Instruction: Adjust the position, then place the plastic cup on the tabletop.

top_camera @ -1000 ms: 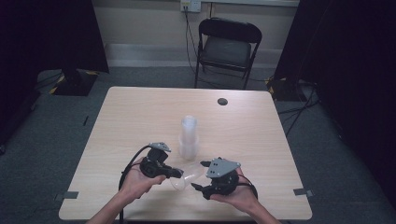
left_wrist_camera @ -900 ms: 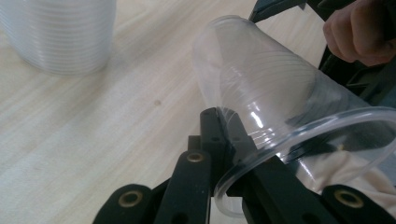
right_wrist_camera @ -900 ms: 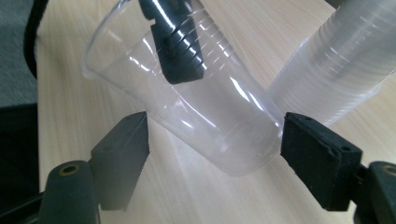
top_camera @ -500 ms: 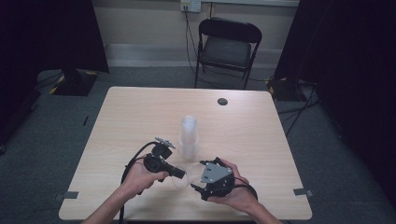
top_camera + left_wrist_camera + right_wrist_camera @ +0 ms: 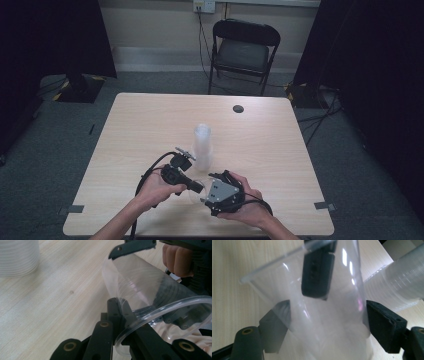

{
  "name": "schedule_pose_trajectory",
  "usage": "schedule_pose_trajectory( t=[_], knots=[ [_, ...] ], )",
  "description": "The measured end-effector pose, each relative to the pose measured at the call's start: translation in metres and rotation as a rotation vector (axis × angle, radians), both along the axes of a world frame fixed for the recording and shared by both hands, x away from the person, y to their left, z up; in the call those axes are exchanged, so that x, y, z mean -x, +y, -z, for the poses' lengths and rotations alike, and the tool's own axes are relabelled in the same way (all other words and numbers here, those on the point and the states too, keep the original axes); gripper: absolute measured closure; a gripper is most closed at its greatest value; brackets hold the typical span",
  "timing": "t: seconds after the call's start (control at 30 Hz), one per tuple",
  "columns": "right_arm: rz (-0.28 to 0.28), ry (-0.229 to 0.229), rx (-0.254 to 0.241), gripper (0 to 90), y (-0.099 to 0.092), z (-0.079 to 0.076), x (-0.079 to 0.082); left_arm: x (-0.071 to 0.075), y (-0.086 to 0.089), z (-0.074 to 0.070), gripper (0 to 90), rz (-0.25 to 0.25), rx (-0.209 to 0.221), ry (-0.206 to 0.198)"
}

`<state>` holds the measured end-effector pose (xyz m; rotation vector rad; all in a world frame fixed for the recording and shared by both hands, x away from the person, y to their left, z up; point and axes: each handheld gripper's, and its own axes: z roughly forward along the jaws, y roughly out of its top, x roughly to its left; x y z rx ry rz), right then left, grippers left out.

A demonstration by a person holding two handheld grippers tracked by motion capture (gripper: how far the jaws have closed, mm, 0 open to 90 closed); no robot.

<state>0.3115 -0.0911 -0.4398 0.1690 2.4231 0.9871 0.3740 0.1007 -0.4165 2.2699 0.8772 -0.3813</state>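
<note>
A clear plastic cup [image 5: 195, 188] lies on its side just above the table, held between the two grippers near the front edge. My left gripper [image 5: 120, 315] is shut on the cup's [image 5: 140, 282] rim, one jaw inside and one outside. My right gripper [image 5: 325, 315] straddles the cup [image 5: 342, 337] near its base, with both jaws pressed against its walls. In the high view the left gripper [image 5: 196, 187] comes from the left and the right gripper [image 5: 210, 186] from the right. A tall stack of clear cups [image 5: 202, 145] stands upright just behind them.
A small black round disc [image 5: 238, 108] lies near the far edge of the wooden table [image 5: 280, 150]. A black folding chair [image 5: 243, 50] stands beyond it. The cup stack shows at the upper left [image 5: 17, 257] and at the right [image 5: 402, 287].
The two hands have drawn closer together around the cup. The right gripper has shifted left and turned its plate upward; the left gripper has edged right.
</note>
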Motion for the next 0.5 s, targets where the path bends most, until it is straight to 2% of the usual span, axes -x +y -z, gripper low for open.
schedule_pose_trajectory(
  t=[0.1, 0.2, 0.33, 0.5],
  knots=[
    [-0.011, -0.020, 0.001, 22.6, 0.002, 0.001, 0.002, -0.001, -0.003, 0.000, 90.0, 0.009, -0.026, 0.003],
    [-0.014, -0.021, -0.008, 21.9, 0.003, 0.002, 0.002, -0.002, -0.007, -0.001, 90.0, 0.013, -0.039, -0.005],
    [-0.016, -0.012, -0.012, 21.5, 0.003, 0.001, 0.001, -0.003, -0.010, 0.000, 90.0, -0.001, -0.035, 0.001],
    [-0.008, -0.026, -0.019, 20.5, 0.003, 0.002, 0.000, -0.005, -0.015, 0.000, 90.0, -0.029, -0.039, 0.008]
  ],
)
